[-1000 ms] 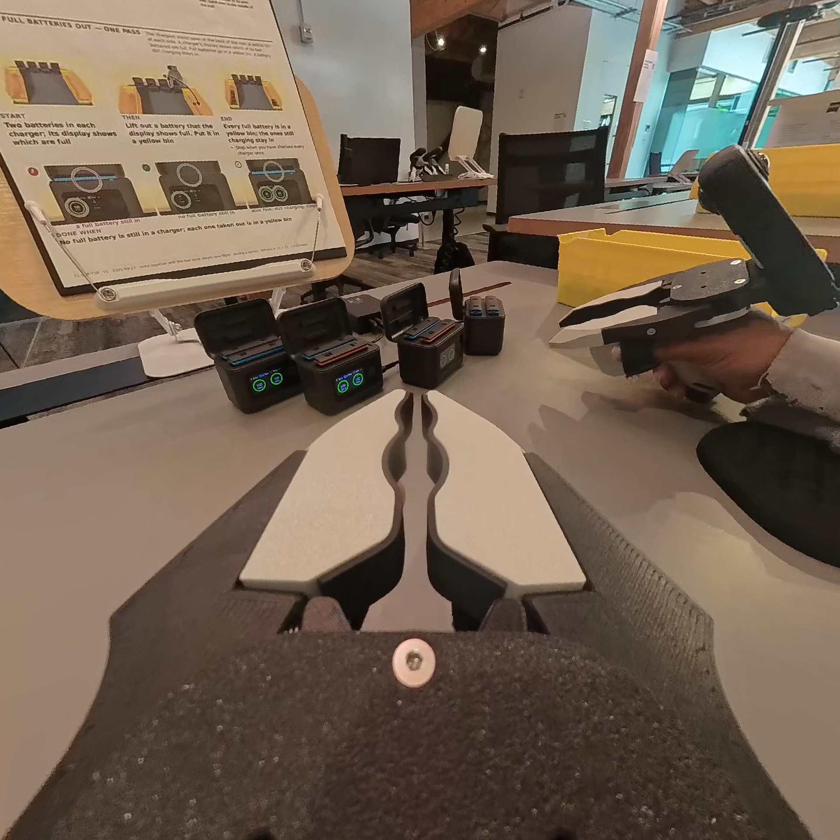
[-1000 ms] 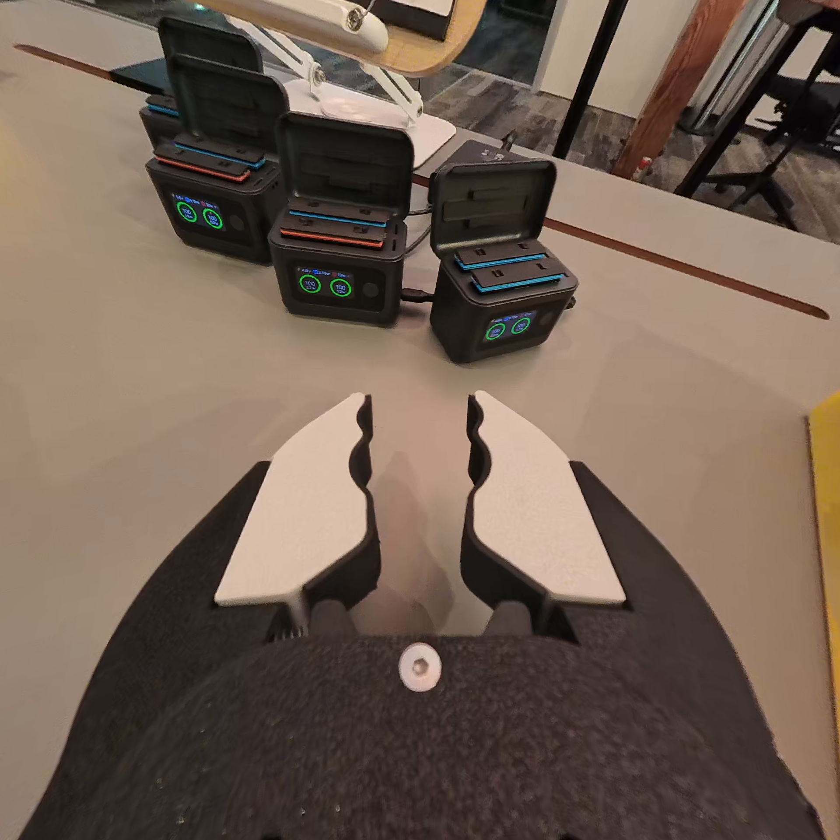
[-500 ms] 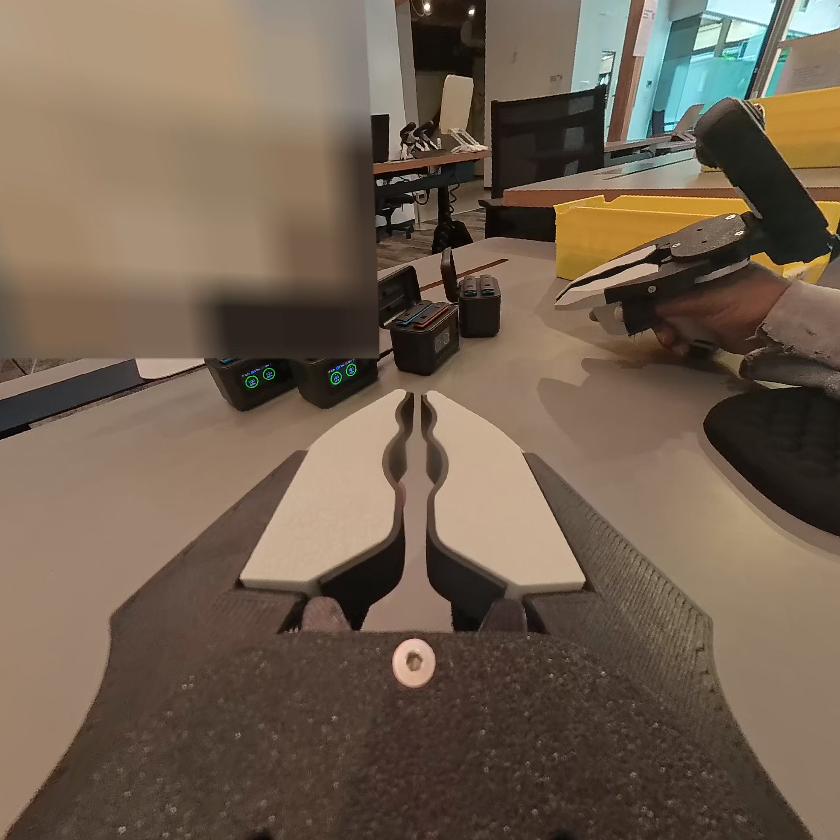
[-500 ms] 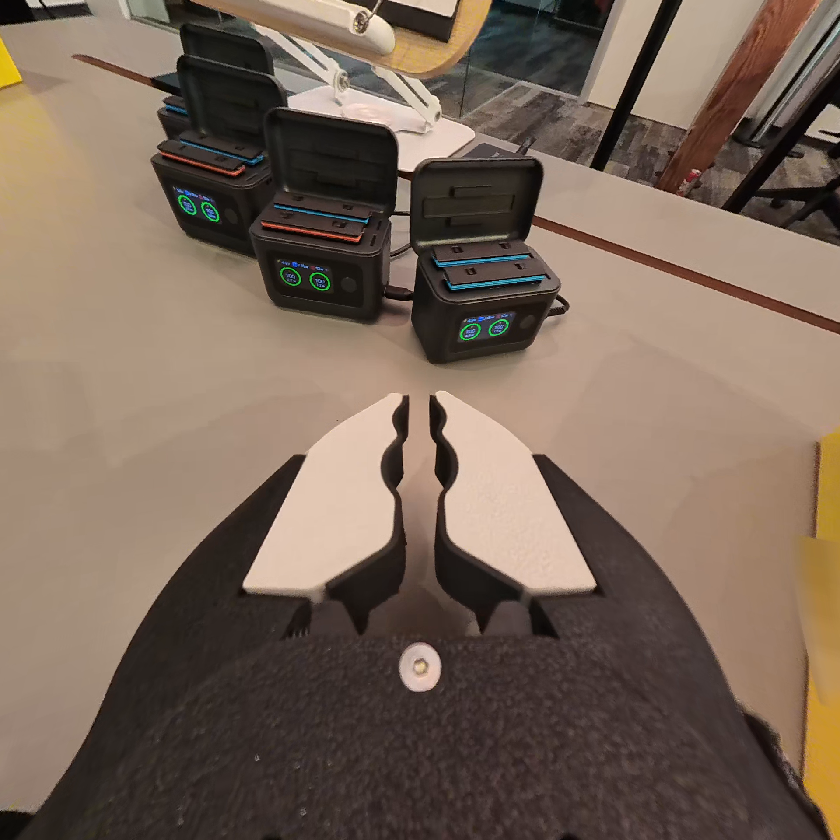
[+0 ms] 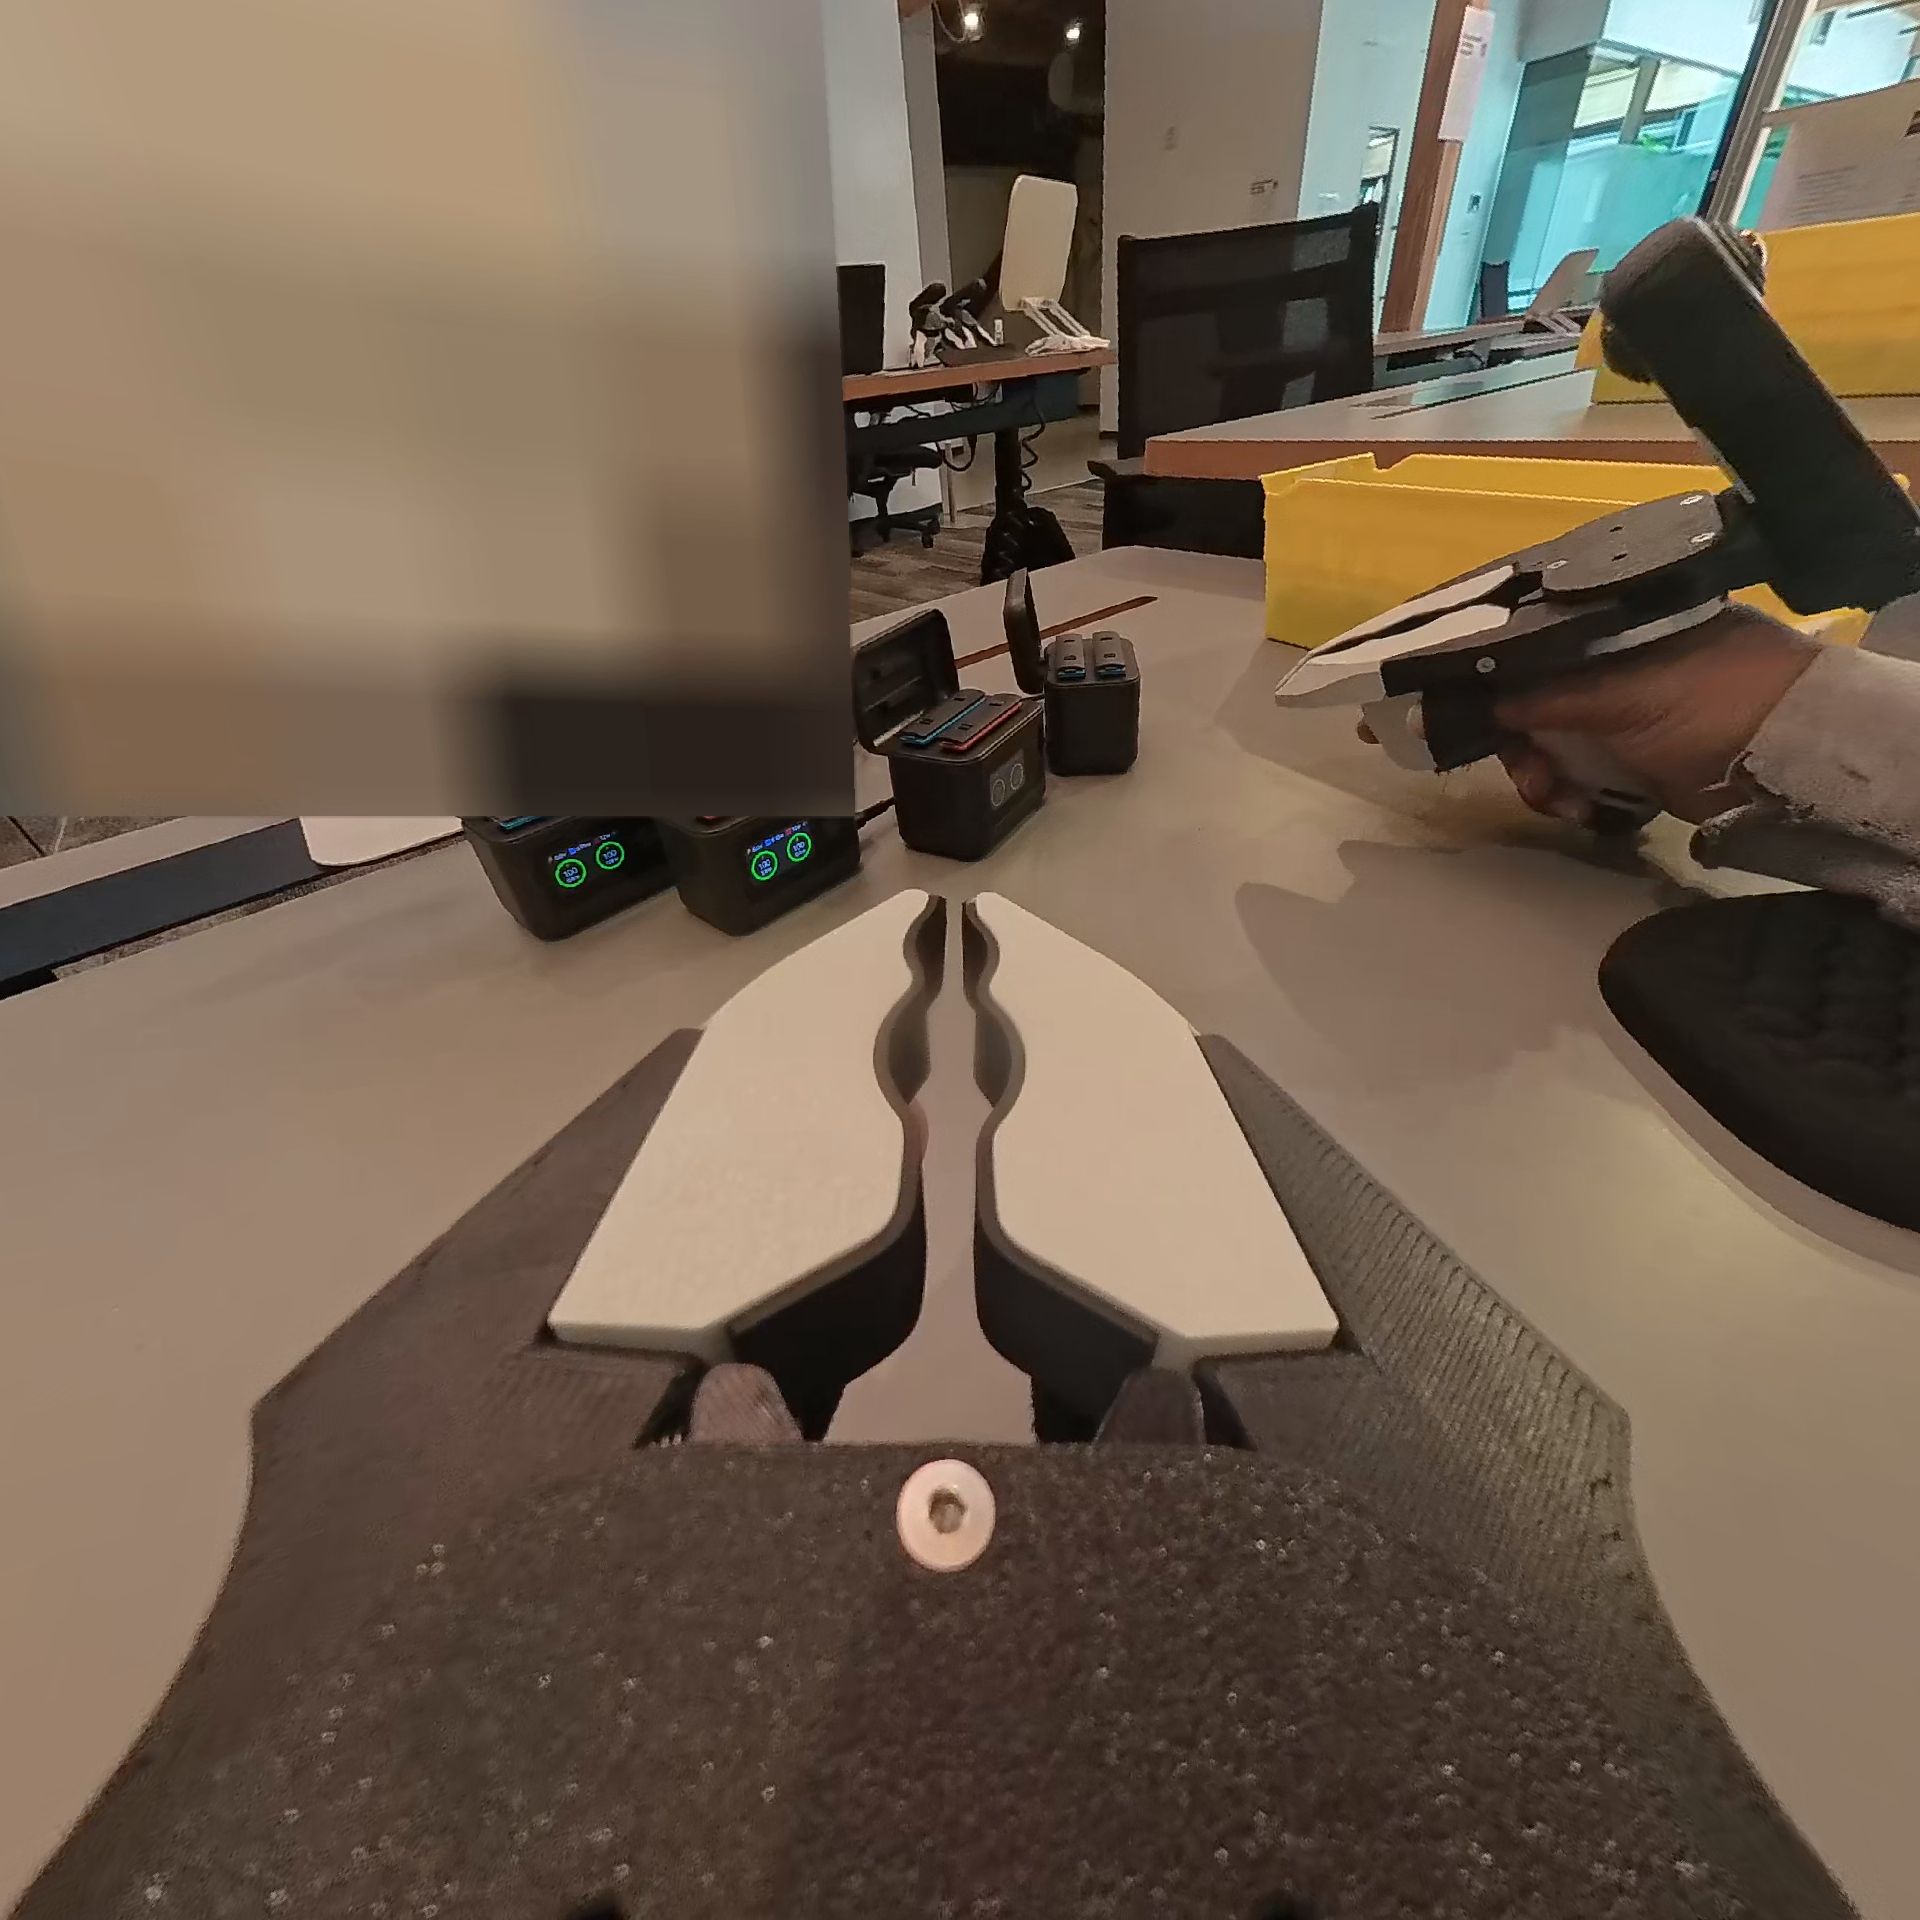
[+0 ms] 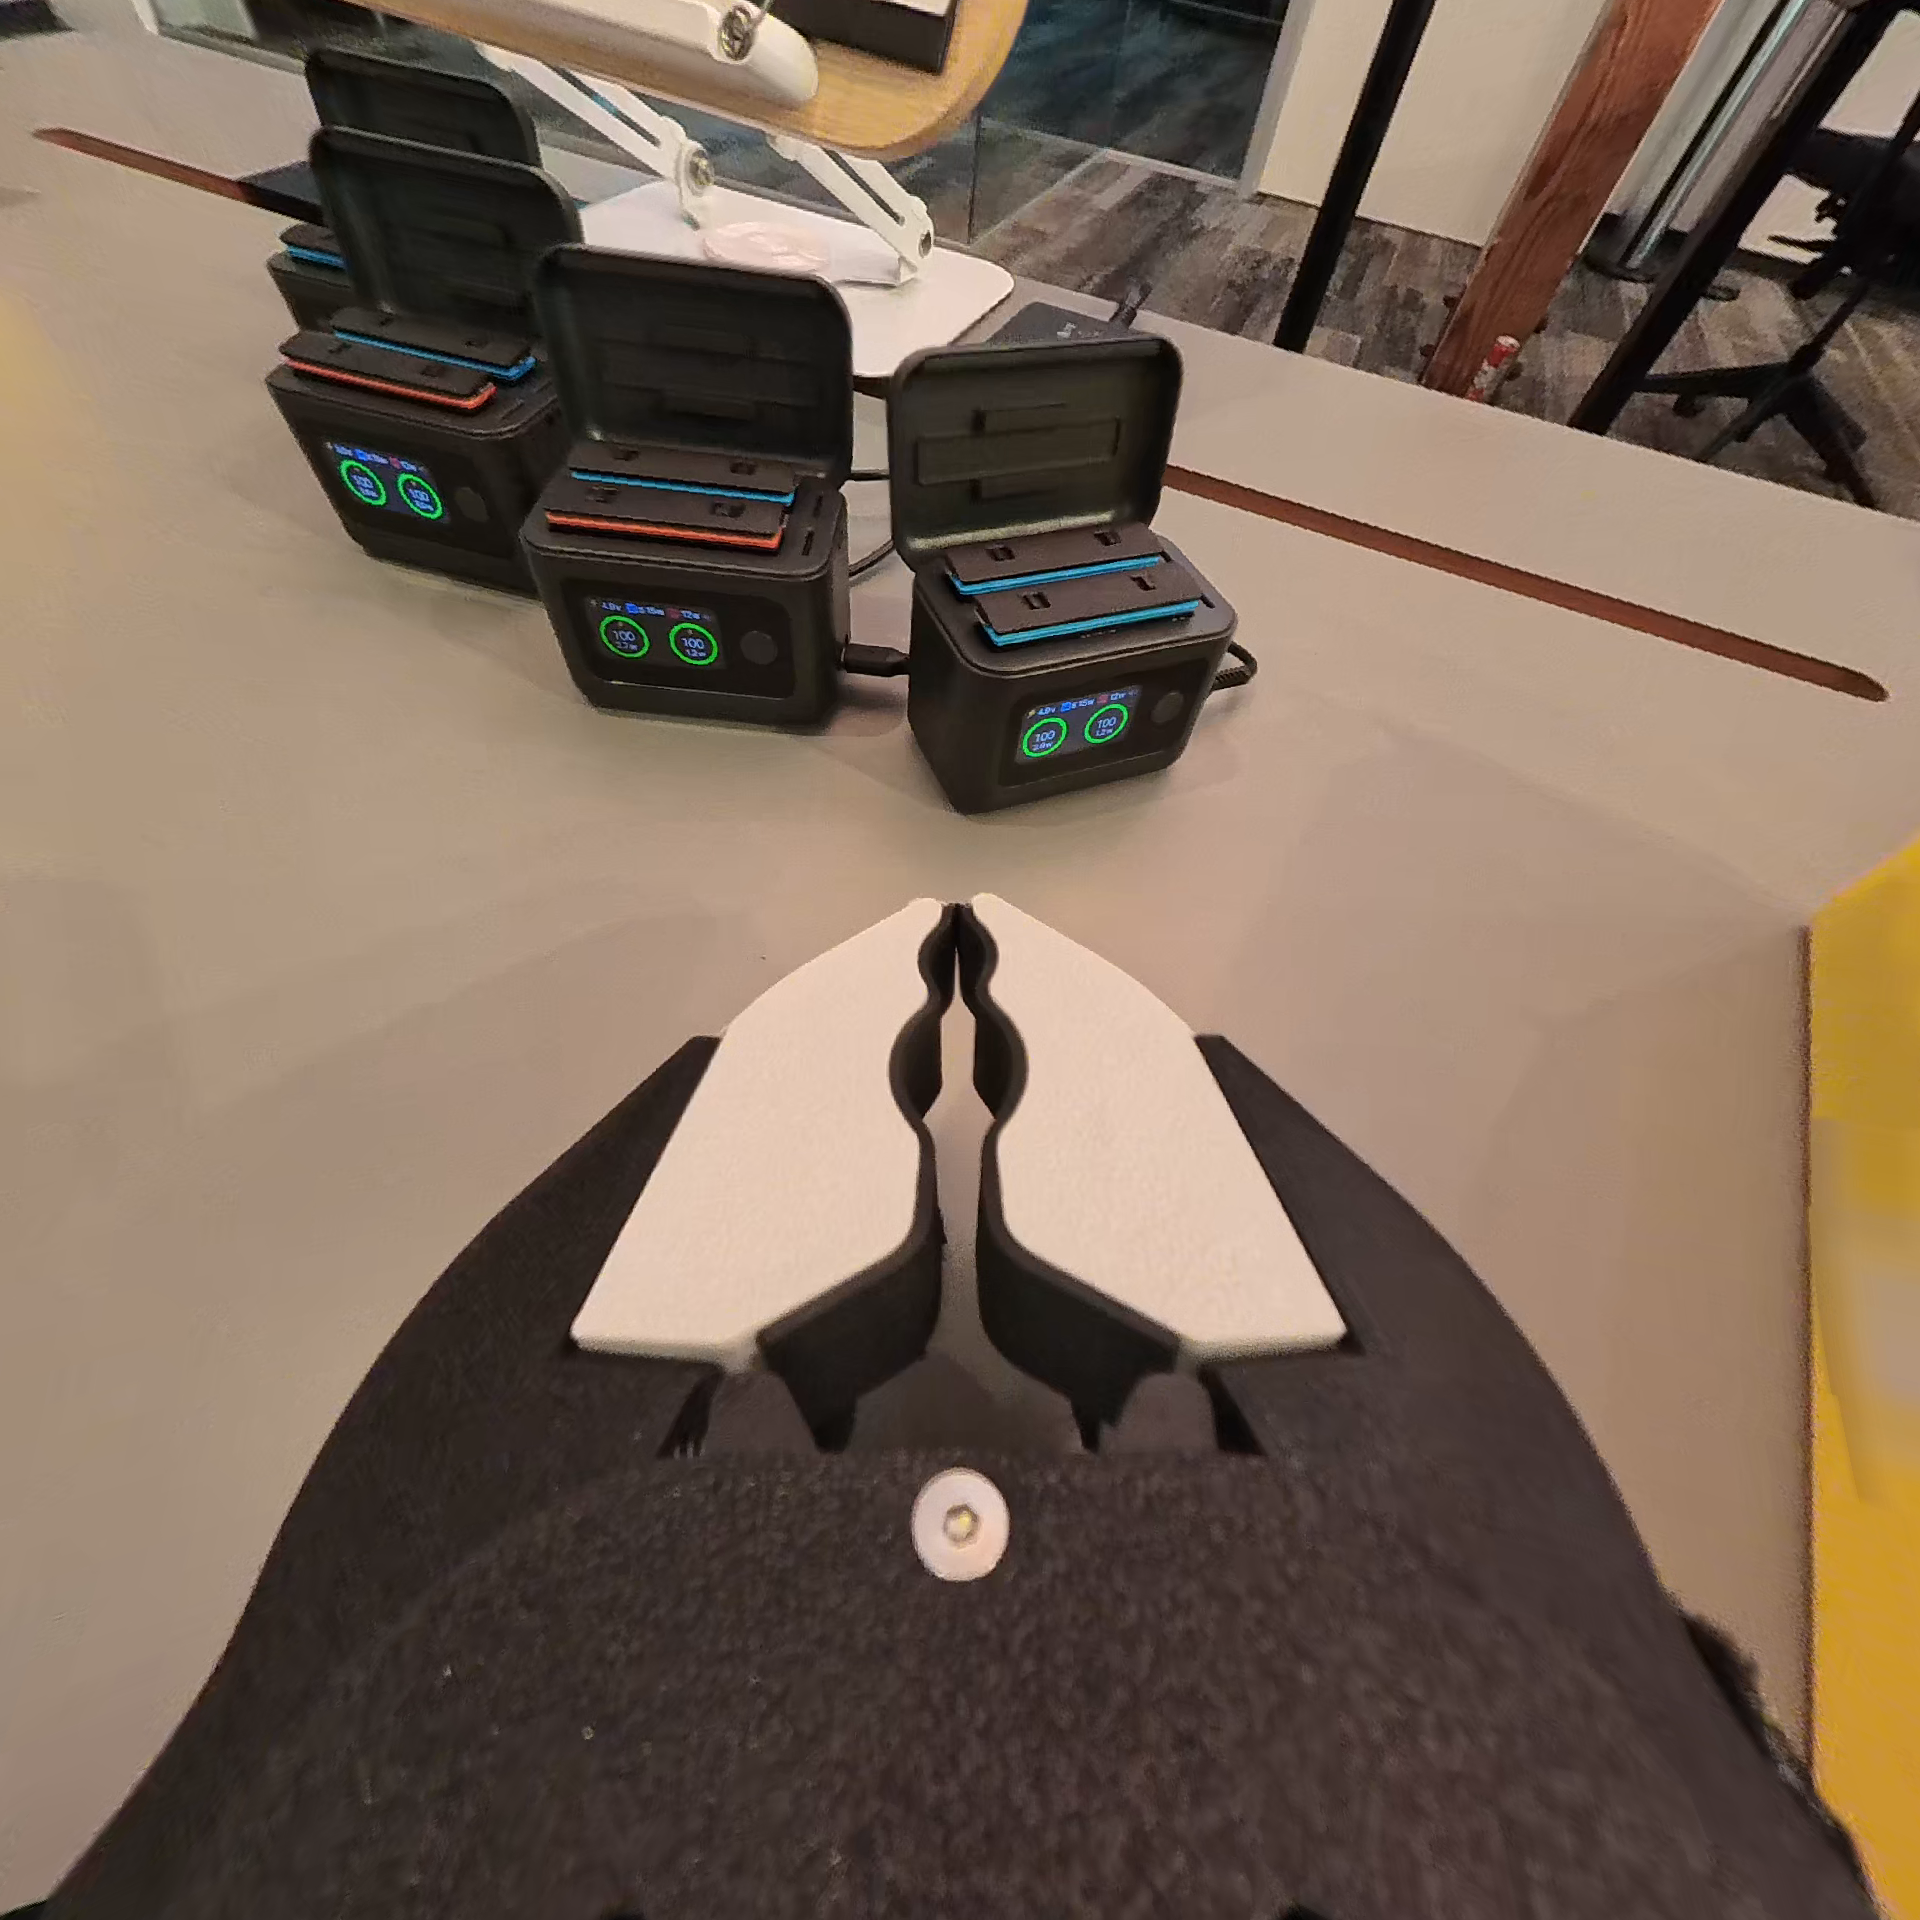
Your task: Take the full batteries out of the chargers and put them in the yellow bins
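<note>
Several black chargers with open lids stand in a row on the grey table. In the right wrist view the nearest charger (image 6: 1070, 686) holds two blue-edged batteries (image 6: 1081, 597). The middle charger (image 6: 686, 623) and the left charger (image 6: 416, 468) each hold a blue-edged and an orange-edged battery. Their screens show green rings. My right gripper (image 6: 956, 909) is shut and empty, a short way in front of the nearest charger. My left gripper (image 5: 945, 904) is shut and empty, short of the chargers (image 5: 764, 862). A yellow bin (image 5: 1455, 551) stands at the far right; it also shows in the right wrist view (image 6: 1870, 1351).
A white stand (image 6: 810, 249) with a wooden board rises behind the chargers. A hand holds the right gripper (image 5: 1475, 644) in the left wrist view. A black pad (image 5: 1787, 1049) lies at the right. Cables run between the chargers. A dark slot (image 6: 1507, 582) crosses the table.
My right gripper has closed from open to shut and moved a little toward the chargers. My left gripper stayed shut and shifted slightly.
</note>
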`<state>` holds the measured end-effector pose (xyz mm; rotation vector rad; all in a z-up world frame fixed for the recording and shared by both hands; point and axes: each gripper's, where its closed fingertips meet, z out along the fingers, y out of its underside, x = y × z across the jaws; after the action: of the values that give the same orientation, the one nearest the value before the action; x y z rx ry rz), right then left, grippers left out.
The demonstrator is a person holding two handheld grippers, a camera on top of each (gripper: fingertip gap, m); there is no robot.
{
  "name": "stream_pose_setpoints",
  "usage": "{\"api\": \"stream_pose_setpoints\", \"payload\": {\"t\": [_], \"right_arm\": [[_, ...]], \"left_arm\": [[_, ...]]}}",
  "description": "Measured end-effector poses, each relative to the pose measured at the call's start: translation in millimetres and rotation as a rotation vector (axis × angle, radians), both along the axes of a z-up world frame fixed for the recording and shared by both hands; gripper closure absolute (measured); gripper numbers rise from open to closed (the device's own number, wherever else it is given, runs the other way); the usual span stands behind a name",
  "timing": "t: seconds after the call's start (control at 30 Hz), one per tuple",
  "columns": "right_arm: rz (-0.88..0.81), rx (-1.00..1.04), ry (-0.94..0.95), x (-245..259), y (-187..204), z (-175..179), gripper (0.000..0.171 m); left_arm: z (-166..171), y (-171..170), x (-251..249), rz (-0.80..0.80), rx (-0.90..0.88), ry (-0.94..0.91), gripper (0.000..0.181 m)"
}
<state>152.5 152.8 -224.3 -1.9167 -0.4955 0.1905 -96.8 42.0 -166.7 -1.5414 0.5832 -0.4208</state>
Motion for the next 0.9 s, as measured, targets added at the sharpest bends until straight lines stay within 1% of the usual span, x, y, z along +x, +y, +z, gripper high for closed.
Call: {"api": "stream_pose_setpoints", "payload": {"t": [0.2, 0.4, 0.63, 0.9], "right_arm": [[-0.077, 0.006, -0.026, -14, -9, 8, 0.171], [-0.072, 0.034, -0.028, -48, -16, 17, 0.171], [-0.081, 0.045, -0.016, -93, -25, 17, 0.171], [-0.125, 0.083, 0.017, -127, -32, 18, 0.171]], "left_arm": [[0, -1, 1, -0.005, 0.004, 0.011, 0.179], [-1, -1, 2, -0.009, 0.002, 0.017, 0.179], [-3, -1, 4, -0.015, 0.001, 0.030, 0.179], [-4, 1, 3, -0.008, -0.008, 0.035, 0.179]]}}
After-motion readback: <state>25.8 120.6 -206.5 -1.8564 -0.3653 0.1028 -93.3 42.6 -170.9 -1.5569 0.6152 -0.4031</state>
